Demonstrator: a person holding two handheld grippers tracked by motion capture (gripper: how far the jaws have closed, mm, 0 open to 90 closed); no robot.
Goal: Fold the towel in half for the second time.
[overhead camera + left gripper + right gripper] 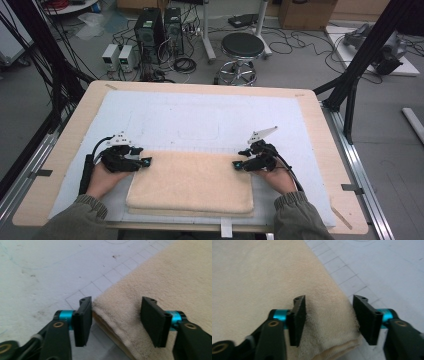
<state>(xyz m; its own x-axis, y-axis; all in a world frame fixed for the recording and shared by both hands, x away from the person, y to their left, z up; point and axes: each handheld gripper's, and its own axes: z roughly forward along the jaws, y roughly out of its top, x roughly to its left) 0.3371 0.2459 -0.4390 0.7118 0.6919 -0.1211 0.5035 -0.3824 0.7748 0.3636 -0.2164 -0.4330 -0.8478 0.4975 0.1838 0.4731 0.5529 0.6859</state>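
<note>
A folded beige towel (190,182) lies on the white gridded mat (200,120) at the near side of the bench (320,130), and the two tools stand at its far corners: the left tool (145,162) at the far left corner, the right tool (237,164) at the far right. Both sets of jaws are about half open and hold nothing yet. In the left gripper view the towel's (160,282) corner lies between the jaws, with the pad (83,320) on the mat side just beside or brushing the folded edge; in the right gripper view the towel's (257,277) edge and corner sit in the gap without being pinched. The step in hand looks like taking both far corners for another fold. To do it well, each tool should go low enough that its lower jaw slips under the layers meant to be lifted, since the left gripper view shows stacked layers at the edge and a shallow bite would catch only the top one. Both should close at the same depth from the corner, so the edge lifts straight and the fold lands square. There are no containers on the bench; the mat (50,270) carries the towel alone.
</note>
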